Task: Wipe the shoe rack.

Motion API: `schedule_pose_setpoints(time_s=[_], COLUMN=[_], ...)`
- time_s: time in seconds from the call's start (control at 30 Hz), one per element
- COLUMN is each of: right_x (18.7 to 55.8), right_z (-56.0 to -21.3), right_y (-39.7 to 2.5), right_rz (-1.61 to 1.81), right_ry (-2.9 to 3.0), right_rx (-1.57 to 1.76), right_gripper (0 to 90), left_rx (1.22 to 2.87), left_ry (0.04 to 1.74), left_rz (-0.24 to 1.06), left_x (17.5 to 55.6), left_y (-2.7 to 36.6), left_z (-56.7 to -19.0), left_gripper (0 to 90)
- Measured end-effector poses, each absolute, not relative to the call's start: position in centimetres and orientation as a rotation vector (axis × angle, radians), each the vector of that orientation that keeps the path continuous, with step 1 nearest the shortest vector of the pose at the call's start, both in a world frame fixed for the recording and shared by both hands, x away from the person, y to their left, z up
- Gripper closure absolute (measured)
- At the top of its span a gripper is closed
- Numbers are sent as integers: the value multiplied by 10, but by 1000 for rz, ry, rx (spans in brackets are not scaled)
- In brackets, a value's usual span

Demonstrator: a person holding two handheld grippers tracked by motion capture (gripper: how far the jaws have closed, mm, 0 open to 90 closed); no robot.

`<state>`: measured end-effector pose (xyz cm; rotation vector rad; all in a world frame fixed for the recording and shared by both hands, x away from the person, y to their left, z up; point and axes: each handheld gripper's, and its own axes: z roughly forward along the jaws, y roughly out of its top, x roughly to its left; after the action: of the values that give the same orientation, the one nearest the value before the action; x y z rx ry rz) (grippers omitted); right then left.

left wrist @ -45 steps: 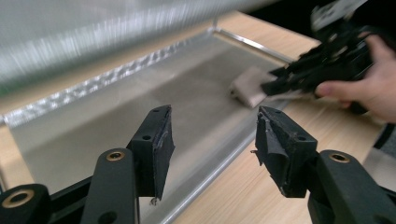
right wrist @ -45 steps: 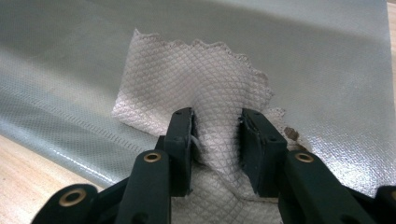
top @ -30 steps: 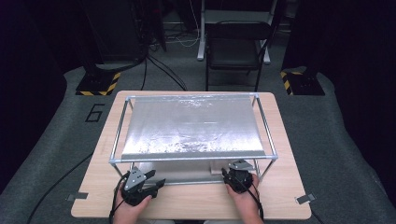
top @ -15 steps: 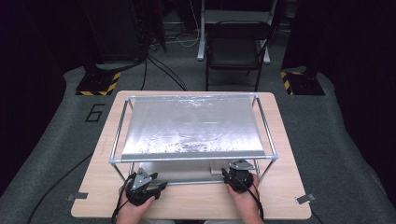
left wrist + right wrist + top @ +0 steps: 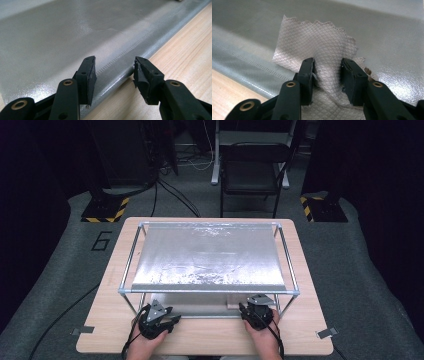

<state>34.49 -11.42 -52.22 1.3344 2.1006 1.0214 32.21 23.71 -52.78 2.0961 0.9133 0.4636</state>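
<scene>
In the right gripper view, a pale quilted cloth [image 5: 317, 42] with zigzag-cut edges lies on a silver mat [image 5: 387, 37]. My right gripper [image 5: 327, 67] is shut on a raised fold of that cloth. In the left gripper view, my left gripper [image 5: 115, 67] stands open over the hemmed front edge of the silver mat [image 5: 50, 37], with nothing between its jaws. In the high view both grippers sit at the table's near edge: the left gripper [image 5: 171, 316] at front left, the right gripper [image 5: 250, 309] at front right.
A metal-tube frame [image 5: 209, 291] stands on the wooden table [image 5: 300, 335] and carries a second silver sheet [image 5: 210, 260] above the lower mat. Its front bar runs just beyond both grippers. A dark chair [image 5: 252, 175] and cables lie on the floor behind the table.
</scene>
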Motion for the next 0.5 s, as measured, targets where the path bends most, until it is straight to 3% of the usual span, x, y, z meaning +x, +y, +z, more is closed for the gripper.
schedule_pose_setpoints(time_s=[0.07,0.5], right_x=[344,351], right_z=[-522,-525], right_y=[-116,-93], right_rz=[1024,1108], right_ry=[2067,2132], right_rx=[1378,1357], right_gripper=[531,570], left_rx=[2093,2090], left_ry=[915,925], left_rz=[458,449], left_x=[322,322], left_y=[237,236], left_z=[-528,-529], left_gripper=[522,520])
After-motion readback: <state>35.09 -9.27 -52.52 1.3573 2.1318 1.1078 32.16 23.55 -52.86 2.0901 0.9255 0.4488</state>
